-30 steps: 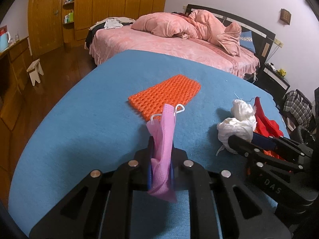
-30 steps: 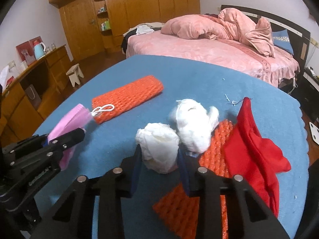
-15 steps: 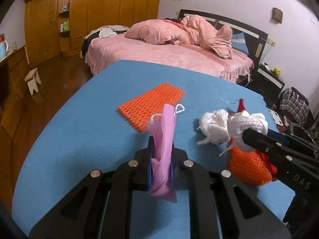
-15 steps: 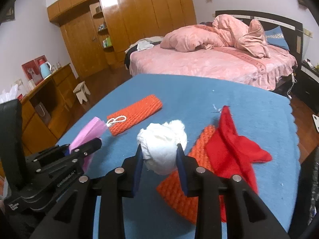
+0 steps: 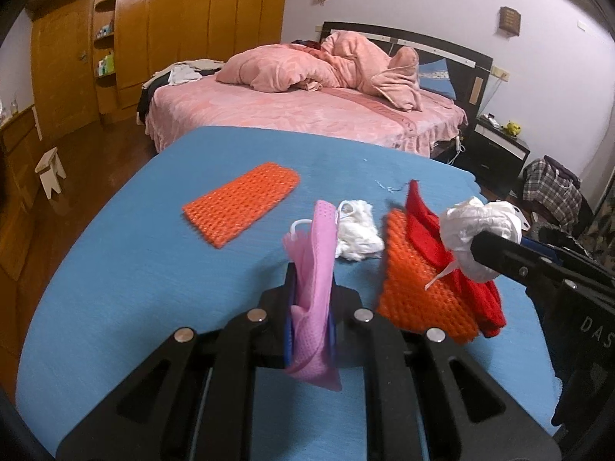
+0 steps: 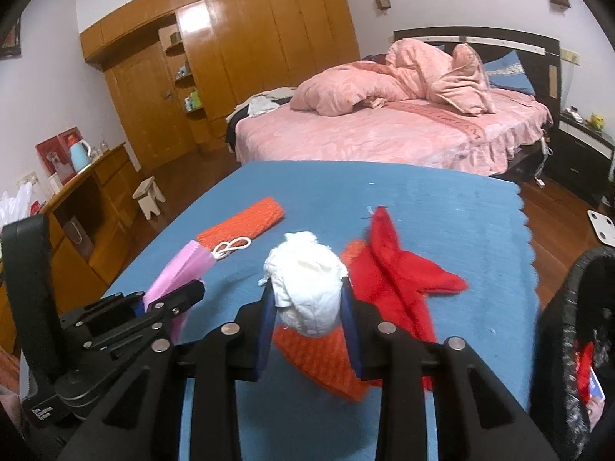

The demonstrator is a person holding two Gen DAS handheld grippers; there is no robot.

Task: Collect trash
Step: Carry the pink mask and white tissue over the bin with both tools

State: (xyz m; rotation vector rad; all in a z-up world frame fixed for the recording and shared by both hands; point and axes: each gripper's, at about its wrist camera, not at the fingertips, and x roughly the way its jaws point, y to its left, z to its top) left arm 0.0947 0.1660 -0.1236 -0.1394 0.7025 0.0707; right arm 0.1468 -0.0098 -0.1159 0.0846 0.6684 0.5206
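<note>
We have two pieces of trash in hand above the blue cloth-covered table point(image 5: 115, 288). Our left gripper point(image 5: 312, 307) is nearly pressed together, pinching a crumpled pink face mask with white ear loops point(image 5: 313, 269) near its middle, so both ends flop free. Our right gripper point(image 6: 307, 307) is pinching a wadded ball of white tissue paper point(image 6: 307, 288) across its widest part, and the jaws stand partly apart around it.

We judge both things very light, soft and easy to crush; the mask is limp and could slide out, so a firm pinch on the folded pleats suits it, while the wad needs only gentle pressure at its bulk.

Lying on the table are another loose white tissue wad point(image 5: 359, 234), an orange foam net sleeve lying flat point(image 5: 242, 203), a second orange foam net point(image 5: 419, 296) and a crumpled red cloth point(image 5: 442, 246) partly over it. These nets look springy and light, best taken at an edge.

At the right edge of the right wrist view we see a dark bin-like container point(image 6: 569, 345); something red and blue shows inside, but we cannot tell what
</note>
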